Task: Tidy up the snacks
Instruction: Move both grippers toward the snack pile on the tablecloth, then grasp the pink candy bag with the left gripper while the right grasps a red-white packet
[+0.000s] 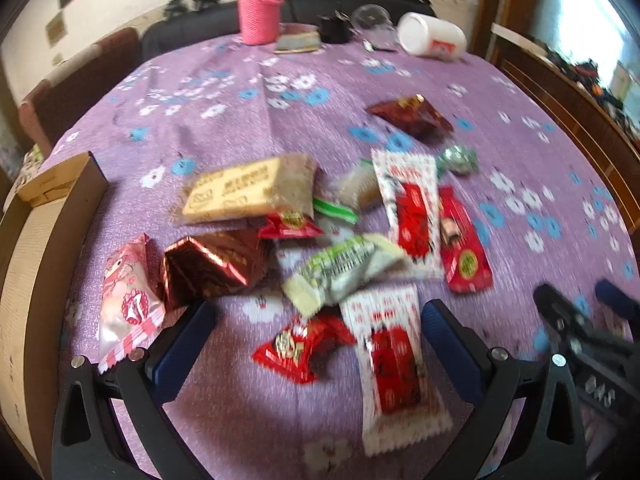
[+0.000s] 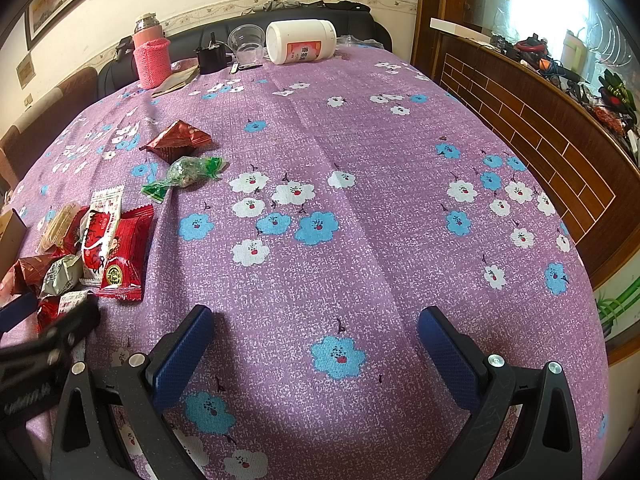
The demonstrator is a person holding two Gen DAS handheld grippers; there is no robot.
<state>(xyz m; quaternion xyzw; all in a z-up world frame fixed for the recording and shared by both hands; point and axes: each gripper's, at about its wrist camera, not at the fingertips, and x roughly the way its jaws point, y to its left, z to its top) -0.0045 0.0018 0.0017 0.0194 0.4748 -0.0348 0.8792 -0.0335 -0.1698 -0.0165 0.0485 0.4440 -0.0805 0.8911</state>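
Note:
A pile of wrapped snacks lies on the purple flowered tablecloth (image 1: 248, 128). My left gripper (image 1: 316, 320) hangs open above it, a small red packet (image 1: 300, 346) and a white-and-red sachet (image 1: 394, 364) lying between its blue fingers (image 1: 182, 354). Around them lie a pink packet (image 1: 126, 300), a dark red foil pack (image 1: 212, 266), a green-white bar (image 1: 344, 268) and a yellow biscuit pack (image 1: 248, 192). My right gripper (image 2: 314, 320) is open over bare cloth; the pile (image 2: 108, 244) lies to its left. A second foil pack (image 2: 178, 140) and a green candy (image 2: 188, 174) lie apart.
A cardboard box (image 1: 36, 240) stands at the left table edge. At the far edge stand a pink flask (image 1: 260, 8), a black holder (image 1: 334, 28), a clear cup (image 2: 248, 42) and a toppled white jar (image 2: 302, 40). A wooden partition (image 2: 528, 120) borders the right side.

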